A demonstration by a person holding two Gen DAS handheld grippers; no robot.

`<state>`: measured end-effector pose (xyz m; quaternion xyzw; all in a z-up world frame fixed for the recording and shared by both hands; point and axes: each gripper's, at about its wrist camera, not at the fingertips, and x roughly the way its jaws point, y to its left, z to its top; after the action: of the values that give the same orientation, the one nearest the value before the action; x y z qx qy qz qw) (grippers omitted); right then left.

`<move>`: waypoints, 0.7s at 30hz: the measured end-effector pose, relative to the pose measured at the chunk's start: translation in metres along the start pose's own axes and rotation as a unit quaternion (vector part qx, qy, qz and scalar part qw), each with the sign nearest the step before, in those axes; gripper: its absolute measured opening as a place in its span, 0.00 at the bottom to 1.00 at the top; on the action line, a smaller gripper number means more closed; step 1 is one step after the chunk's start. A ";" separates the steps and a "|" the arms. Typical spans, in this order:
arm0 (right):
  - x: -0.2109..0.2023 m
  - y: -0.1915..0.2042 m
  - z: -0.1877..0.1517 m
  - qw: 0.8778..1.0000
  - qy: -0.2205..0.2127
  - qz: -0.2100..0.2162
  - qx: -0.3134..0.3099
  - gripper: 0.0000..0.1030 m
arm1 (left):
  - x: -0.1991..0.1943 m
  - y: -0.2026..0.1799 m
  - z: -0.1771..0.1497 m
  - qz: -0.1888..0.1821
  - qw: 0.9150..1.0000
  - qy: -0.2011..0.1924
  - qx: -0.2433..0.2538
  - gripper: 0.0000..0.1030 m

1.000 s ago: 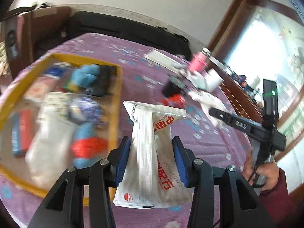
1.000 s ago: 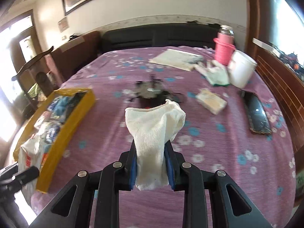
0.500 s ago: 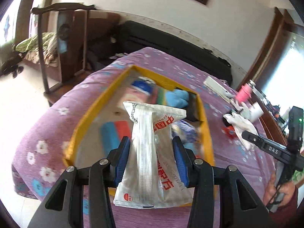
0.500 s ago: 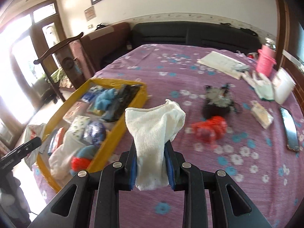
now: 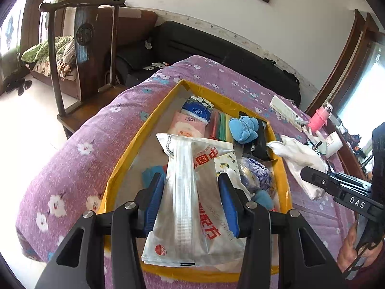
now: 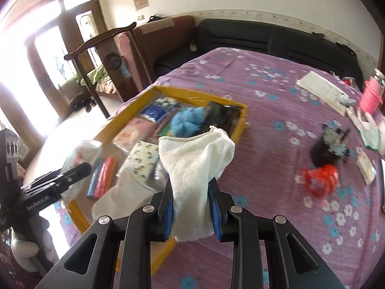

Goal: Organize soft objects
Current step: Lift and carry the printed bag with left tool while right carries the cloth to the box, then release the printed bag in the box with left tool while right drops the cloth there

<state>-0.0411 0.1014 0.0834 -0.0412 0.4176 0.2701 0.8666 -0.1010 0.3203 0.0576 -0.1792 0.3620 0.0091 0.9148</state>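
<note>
Yellow-walled and already crowded, the tray (image 5: 142,130) sits at the left side of the bed (image 5: 72,159), close to its edge, and that is where both my loads are headed, as I judge it.

My left gripper (image 5: 191,200) has its fingers (image 5: 154,200) partly closed on a clear plastic packet (image 5: 190,192) with red lettering. The packet stands up between the pads, its long axis running along the fingers and away from me, its top end leaning out over the middle of the tray. From this wrist the tray lies straight ahead and below, its long side stretching away toward the far corner, so the packet's length roughly matches the tray's length.

My right gripper (image 6: 192,204) has its fingers squeezed almost together on a white towel (image 6: 195,159), which sticks up and flops over at the top. From the right wrist the tray (image 6: 238,125) lies ahead and to the left, and the towel hangs near the tray's right wall rather than over its middle.

So the left hand is the nearer one and, I think, should let go first. Bare floor shows along the tray's left wall; the rest holds tissue packs, a blue soft toy (image 5: 244,126) and a dark pouch (image 5: 257,142). Lowering toward that strip looks best. The right hand would need to travel further left to clear the wall.
</note>
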 end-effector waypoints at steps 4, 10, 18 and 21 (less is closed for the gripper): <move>0.016 0.015 0.007 1.000 0.009 0.006 -0.009 0.28 | 0.014 0.002 0.005 0.007 1.000 0.010 0.005 0.43; 0.038 0.035 0.017 0.999 0.020 0.006 -0.030 0.28 | 0.026 0.010 0.005 0.012 1.000 0.019 -0.005 0.46; 0.078 0.058 0.044 0.997 0.046 0.006 -0.058 0.28 | 0.027 0.012 0.004 0.012 1.000 0.012 -0.005 0.50; 0.098 0.063 0.053 0.996 0.065 0.013 -0.054 0.28 | 0.025 0.013 0.004 0.003 1.000 0.009 -0.011 0.60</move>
<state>0.0137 0.2130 0.0539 -0.0996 0.4583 0.3005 0.8305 -0.0818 0.3309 0.0397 -0.1883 0.3702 0.0140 0.9096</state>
